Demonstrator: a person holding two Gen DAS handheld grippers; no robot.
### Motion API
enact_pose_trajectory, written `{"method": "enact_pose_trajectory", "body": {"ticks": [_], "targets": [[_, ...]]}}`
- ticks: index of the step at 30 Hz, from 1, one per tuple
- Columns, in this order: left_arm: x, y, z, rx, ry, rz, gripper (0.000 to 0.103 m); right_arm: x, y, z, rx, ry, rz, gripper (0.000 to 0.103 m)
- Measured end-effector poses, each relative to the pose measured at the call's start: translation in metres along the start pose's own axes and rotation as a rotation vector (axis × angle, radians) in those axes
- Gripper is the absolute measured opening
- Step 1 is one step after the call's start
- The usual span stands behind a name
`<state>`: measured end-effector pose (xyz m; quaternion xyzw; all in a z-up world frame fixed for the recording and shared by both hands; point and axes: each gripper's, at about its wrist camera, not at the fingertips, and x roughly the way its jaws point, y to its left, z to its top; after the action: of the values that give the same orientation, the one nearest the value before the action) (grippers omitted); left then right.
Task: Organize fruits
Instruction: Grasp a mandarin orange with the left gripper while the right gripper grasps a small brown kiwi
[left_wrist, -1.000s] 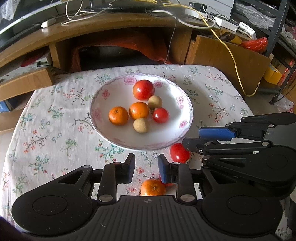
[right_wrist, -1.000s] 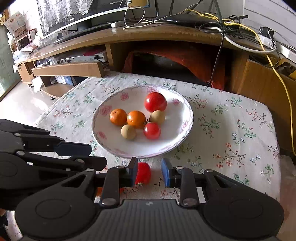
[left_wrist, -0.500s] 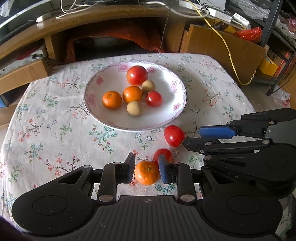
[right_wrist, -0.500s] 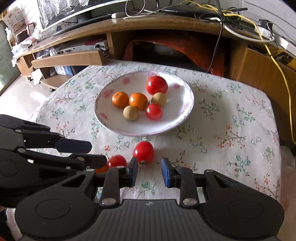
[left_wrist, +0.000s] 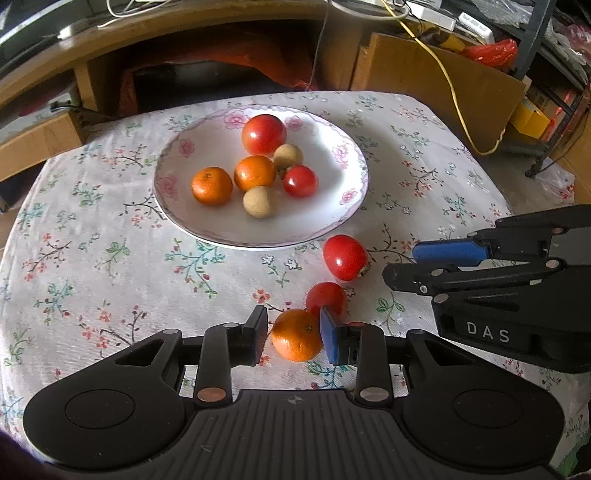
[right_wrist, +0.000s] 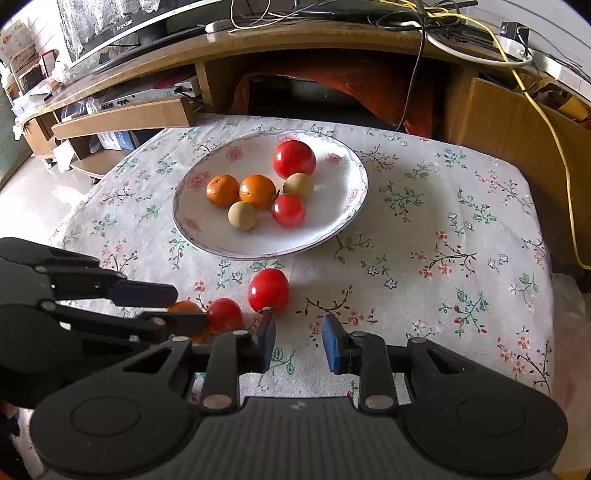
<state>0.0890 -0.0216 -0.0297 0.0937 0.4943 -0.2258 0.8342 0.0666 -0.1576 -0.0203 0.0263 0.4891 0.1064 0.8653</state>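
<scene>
A white plate (left_wrist: 343, 155) with a pink flower border sits toward the far middle of a table covered by a floral cloth (left_wrist: 110, 258), and it holds six fruits: a large red tomato (left_wrist: 263, 133) at the far side, two beige round fruits (left_wrist: 288, 156), two small oranges (left_wrist: 212, 185) toward the left, and a small red tomato (left_wrist: 300, 180) to the right of them. Three more fruits lie on the cloth just near of the plate's right edge. An oval red tomato (left_wrist: 344, 257) is the farthest of the three, a smaller red tomato (left_wrist: 325, 297) lies just near of it, and an orange (left_wrist: 296, 334) touches that smaller tomato on its near side. The left gripper (left_wrist: 293, 334) straddles this orange, its jaws parted with a finger on either side (the blue-padded right finger looks to be at the fruit's skin, the left one shows a thin gap), so the orange rests on the cloth rather than being clamped. The right gripper (right_wrist: 298, 341) hovers low over bare cloth to the right of the loose fruits, jaws apart and holding nothing; its left fingertip is just near the oval tomato's stem end. A wooden desk (right_wrist: 295, 40) with cables stands beyond the table.
</scene>
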Motion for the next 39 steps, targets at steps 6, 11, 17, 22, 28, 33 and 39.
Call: {"method": "enact_pose_trajectory", "body": {"ticks": [6,11,17,22,28,33,39], "targets": [[0.006,-0.002,-0.002,0.009,0.016,0.006,0.041,-0.003,0.001,-0.002,0.001,0.003,0.004,0.029],[0.011,-0.003,-0.003,0.011,0.024,0.005,0.042,-0.001,0.002,-0.003,0.000,0.012,0.005,0.029],[0.015,-0.003,-0.002,0.010,0.029,0.009,0.041,0.000,0.003,-0.005,-0.003,0.023,0.011,0.029],[0.017,0.000,-0.001,-0.008,0.026,0.004,0.041,0.000,0.005,-0.009,-0.002,0.034,0.021,0.029],[0.016,0.000,-0.002,-0.008,0.025,0.004,0.040,-0.004,0.010,-0.016,-0.006,0.046,0.034,0.029],[0.012,0.003,-0.003,-0.023,0.030,0.003,0.040,-0.010,0.024,-0.025,-0.037,0.056,0.073,0.030],[0.007,0.008,-0.005,-0.036,0.029,0.003,0.039,-0.008,0.048,-0.031,-0.100,0.065,0.136,0.030]]}}
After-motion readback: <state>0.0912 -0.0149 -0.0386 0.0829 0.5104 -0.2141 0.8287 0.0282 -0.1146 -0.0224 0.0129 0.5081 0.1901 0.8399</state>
